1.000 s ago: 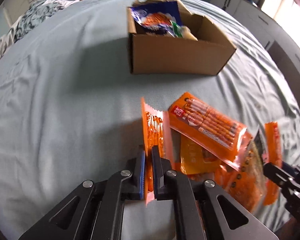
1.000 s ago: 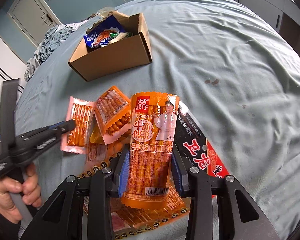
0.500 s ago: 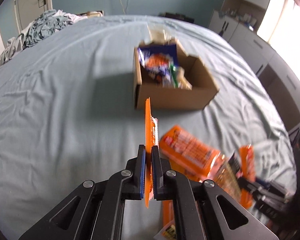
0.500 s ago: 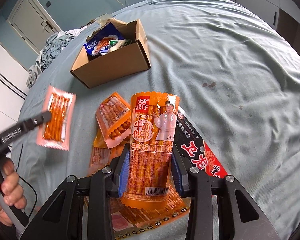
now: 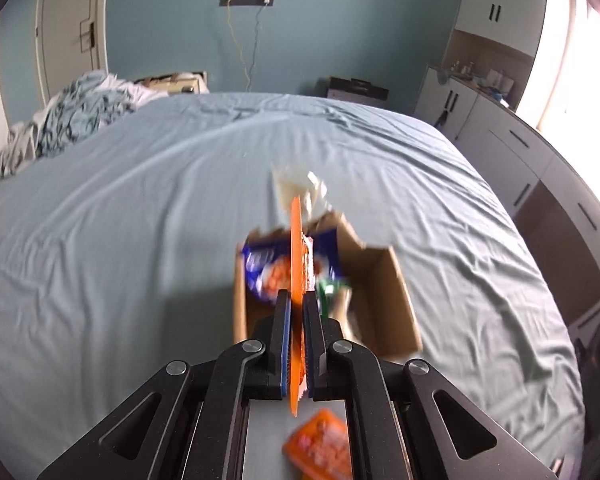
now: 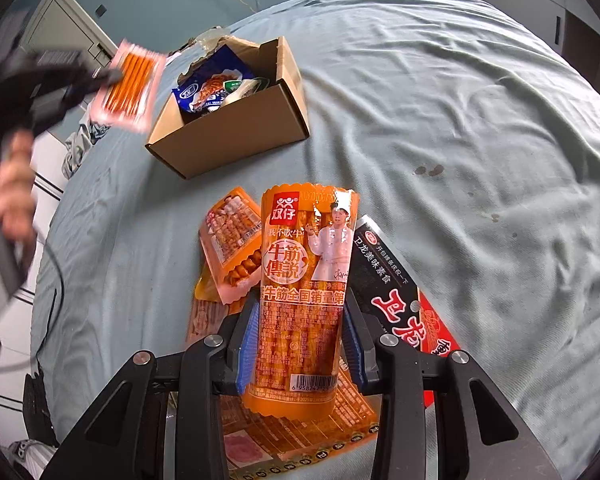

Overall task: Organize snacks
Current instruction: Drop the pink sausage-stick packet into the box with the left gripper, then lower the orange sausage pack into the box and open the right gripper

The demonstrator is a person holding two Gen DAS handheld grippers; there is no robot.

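The left hand-held gripper (image 5: 296, 320) is pinching a thin orange snack packet (image 5: 297, 264) edge-on, holding it in the air over the near end of the cardboard box (image 5: 392, 304), probably so it can drop in beside the blue bag (image 6: 204, 88) already lying inside. The right hand-held gripper (image 6: 300, 344) is clamping a tall orange sausage pack (image 6: 306, 280) by its sides, keeping it upright above the pile of loose packets (image 6: 236, 240) on the bed (image 6: 460, 120). To its right a black packet (image 6: 384, 268) is lying flat, waiting.
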